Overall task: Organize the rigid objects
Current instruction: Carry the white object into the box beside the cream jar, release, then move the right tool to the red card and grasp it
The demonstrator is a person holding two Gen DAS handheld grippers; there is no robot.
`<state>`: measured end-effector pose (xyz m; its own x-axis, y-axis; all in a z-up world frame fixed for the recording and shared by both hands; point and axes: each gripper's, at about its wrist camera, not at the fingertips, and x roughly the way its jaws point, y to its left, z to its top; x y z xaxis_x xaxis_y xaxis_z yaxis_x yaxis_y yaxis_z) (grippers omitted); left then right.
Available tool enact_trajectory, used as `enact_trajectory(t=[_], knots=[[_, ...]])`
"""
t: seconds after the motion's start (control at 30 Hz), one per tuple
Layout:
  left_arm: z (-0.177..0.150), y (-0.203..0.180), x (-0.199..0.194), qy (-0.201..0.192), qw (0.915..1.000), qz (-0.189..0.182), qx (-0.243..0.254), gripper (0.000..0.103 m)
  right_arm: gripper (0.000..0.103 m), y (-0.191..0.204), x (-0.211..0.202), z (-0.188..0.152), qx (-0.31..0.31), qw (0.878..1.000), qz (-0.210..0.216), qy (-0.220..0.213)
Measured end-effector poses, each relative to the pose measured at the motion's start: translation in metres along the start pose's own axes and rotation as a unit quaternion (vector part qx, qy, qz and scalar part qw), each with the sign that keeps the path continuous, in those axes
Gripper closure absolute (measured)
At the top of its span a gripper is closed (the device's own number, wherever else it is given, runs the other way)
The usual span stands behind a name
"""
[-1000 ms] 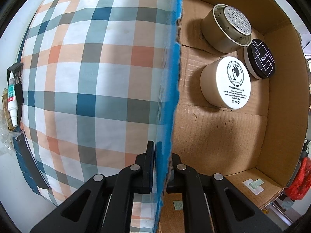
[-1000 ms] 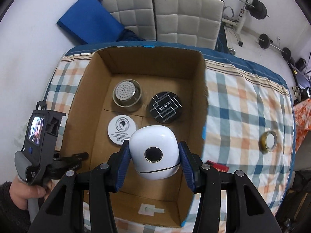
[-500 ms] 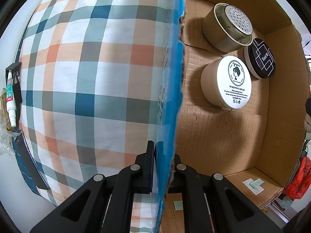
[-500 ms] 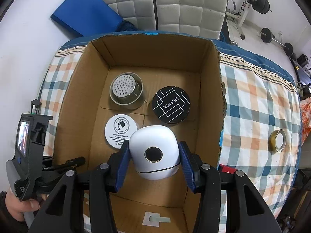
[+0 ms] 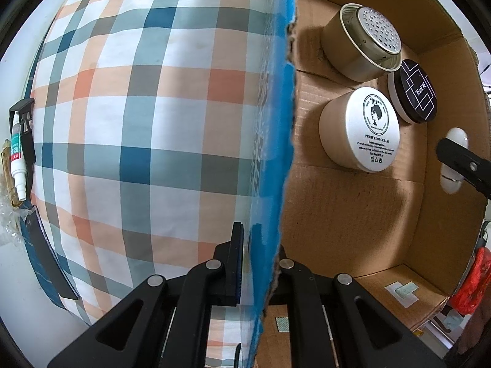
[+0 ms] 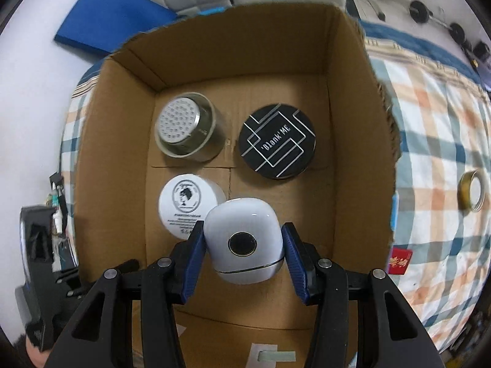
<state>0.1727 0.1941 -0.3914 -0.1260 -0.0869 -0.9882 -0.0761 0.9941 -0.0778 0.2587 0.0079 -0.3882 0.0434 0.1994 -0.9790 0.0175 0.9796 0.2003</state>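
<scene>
In the left wrist view, our left tongs (image 5: 257, 263) are pinched tight on the side wall of the cardboard box (image 5: 353, 214), one pad outside and one inside. This holds the box in place. The box sits on a checked cloth (image 5: 138, 122). Inside we see a metal strainer cup (image 5: 362, 49), a white cream jar (image 5: 362, 128) and a black round case (image 5: 412, 92), all close together at the far end. At the right edge, the white case (image 5: 454, 159) peeks in, with a dark finger of our other tongs across it.

In the right wrist view, our right tongs (image 6: 244, 260) squeeze the white case (image 6: 244, 242) between two blue pads (image 6: 193, 260). The case hangs above the bare floor of the box, just in front of the cream jar and a bit over its edge. A gold ring (image 6: 471, 191) and a small red packet (image 6: 399, 260) lie out on the cloth.

What could go wrong? The case is smooth and round, so we think it could slip out and drop. If we lower it too far to the left, it could bump the cream jar. If the left tongs let go, the box could slide.
</scene>
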Motion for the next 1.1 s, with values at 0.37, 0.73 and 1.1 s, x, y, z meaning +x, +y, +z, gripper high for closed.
enact_trajectory(t=[0.37,0.73,1.1], knots=[[-0.001,0.003,0.0,0.002,1.0,-0.003,-0.001,0.097,0.048,-0.003,0.033,0.005,0.012,0.999,-0.031,0.032],[0.0,0.0,-0.002,0.001,1.0,0.002,0.002,0.097,0.0,0.011,0.005,-0.003,-0.021,0.998,-0.055,-0.008],[-0.001,-0.005,-0.005,0.0,1.0,0.008,0.004,0.097,0.0,0.006,-0.038,-0.008,-0.039,0.992,-0.105,-0.062]])
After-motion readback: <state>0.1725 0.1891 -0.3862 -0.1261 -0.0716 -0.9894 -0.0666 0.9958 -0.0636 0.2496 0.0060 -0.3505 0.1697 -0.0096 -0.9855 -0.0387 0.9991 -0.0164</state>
